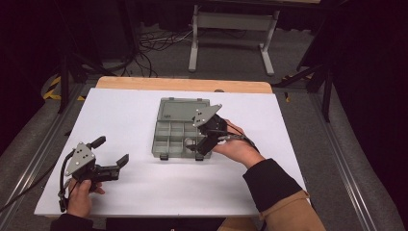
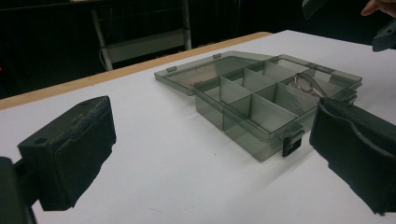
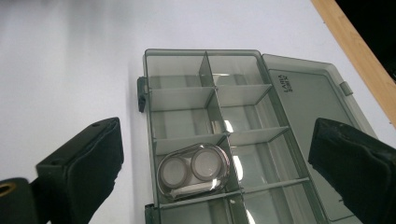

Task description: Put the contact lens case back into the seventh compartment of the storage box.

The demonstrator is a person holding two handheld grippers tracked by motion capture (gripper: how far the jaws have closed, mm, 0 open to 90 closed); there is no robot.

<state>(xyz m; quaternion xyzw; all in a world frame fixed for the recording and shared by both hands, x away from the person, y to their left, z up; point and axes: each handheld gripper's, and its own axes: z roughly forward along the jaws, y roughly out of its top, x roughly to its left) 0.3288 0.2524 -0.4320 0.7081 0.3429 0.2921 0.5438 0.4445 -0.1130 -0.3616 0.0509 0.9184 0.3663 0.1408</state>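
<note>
An open grey see-through compartment box (image 1: 175, 132) lies mid-table with its lid flat behind it. One front compartment holds a small clear case with two round caps (image 3: 194, 173), also seen from the left gripper view (image 2: 306, 84). My right gripper (image 1: 196, 148) hovers over the box's front right part. Its jaws are open wide on either side of that case (image 3: 217, 172), holding nothing. My left gripper (image 1: 111, 150) sits low over the table's front left, open and empty (image 2: 210, 154), and faces the box (image 2: 261, 93) from a distance.
The white tabletop (image 1: 125, 110) has free room to the left of the box and in front of it. A wooden strip (image 1: 183, 84) edges the far side. Beyond it stand a metal frame (image 1: 231, 38) and floor cables (image 1: 154, 43).
</note>
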